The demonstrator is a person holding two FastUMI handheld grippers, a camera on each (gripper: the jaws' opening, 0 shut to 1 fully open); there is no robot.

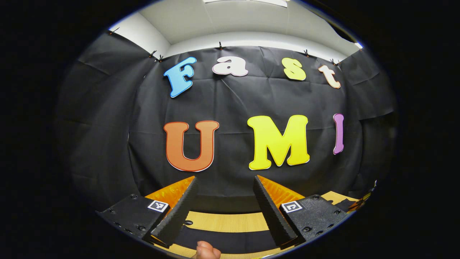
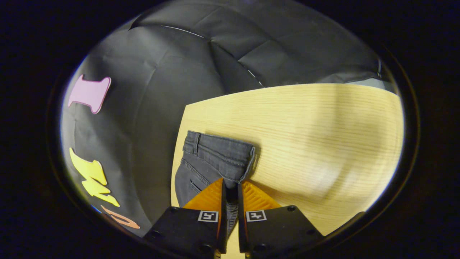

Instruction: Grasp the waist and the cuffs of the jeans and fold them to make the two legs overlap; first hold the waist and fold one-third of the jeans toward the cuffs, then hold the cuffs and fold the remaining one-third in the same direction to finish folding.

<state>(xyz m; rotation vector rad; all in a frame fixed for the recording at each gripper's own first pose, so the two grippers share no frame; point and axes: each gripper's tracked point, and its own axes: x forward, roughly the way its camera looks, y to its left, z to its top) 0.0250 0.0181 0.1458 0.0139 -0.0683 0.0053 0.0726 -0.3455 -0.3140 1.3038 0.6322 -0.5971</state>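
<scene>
Right gripper view: the jeans (image 2: 212, 162) lie flat on the wooden table (image 2: 316, 136), near its left edge beside the black booth wall (image 2: 151, 108). The waistband (image 2: 219, 144) is the far end of the garment; the long axis runs from the waistband back toward the camera, so the waist points away from the right gripper (image 2: 230, 189). A belt loop shows at the waistband's left corner, and a seam line and pocket edge run along the left side. The right gripper's fingers stand close together with denim between them, clamped on the jeans just behind the waistband's right corner.

Left gripper view: the left gripper (image 1: 225, 194) faces the booth wall, raised above the table edge (image 1: 230, 221). Its fingers are spread wide apart with nothing between them. A fingertip (image 1: 206, 250) of the person shows at the bottom edge.
</scene>
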